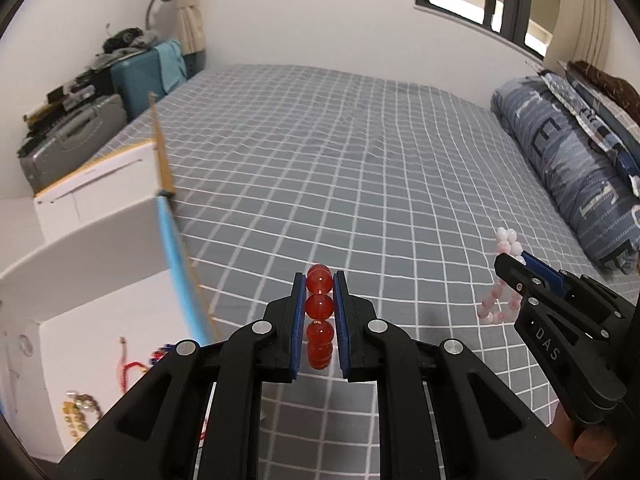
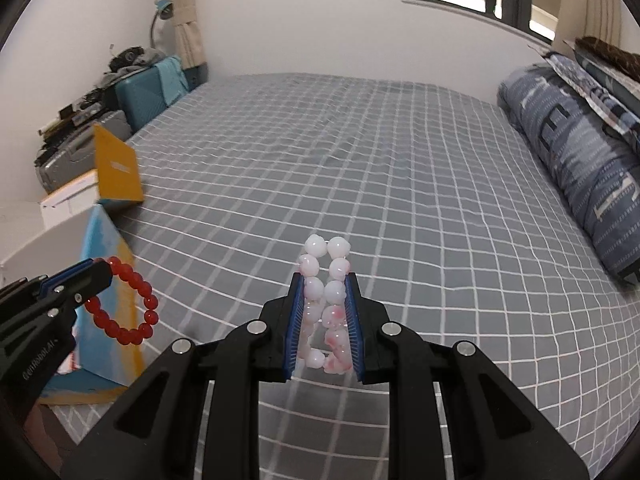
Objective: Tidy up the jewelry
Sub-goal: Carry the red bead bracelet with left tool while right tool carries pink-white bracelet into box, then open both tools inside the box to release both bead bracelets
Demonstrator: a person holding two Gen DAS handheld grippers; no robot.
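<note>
My left gripper (image 1: pixel 320 280) is shut on a red bead bracelet (image 1: pixel 319 306) and holds it above the grey checked bed (image 1: pixel 340 160). It also shows in the right wrist view (image 2: pixel 102 270), where the red bracelet (image 2: pixel 132 320) hangs as a full ring. My right gripper (image 2: pixel 325 280) is shut on a pink-white bead bracelet (image 2: pixel 326 304). In the left wrist view the right gripper (image 1: pixel 510 258) shows at the right with the pink bracelet (image 1: pixel 500 304) dangling. An open white cardboard box (image 1: pixel 100 272) at the left holds other jewelry (image 1: pixel 80 412).
The box's yellow and blue flaps (image 2: pixel 116 168) stand up beside the bed's left edge. Suitcases and clutter (image 1: pixel 80 120) line the left wall. A rolled blue quilt (image 1: pixel 568 152) lies along the right side, below a window.
</note>
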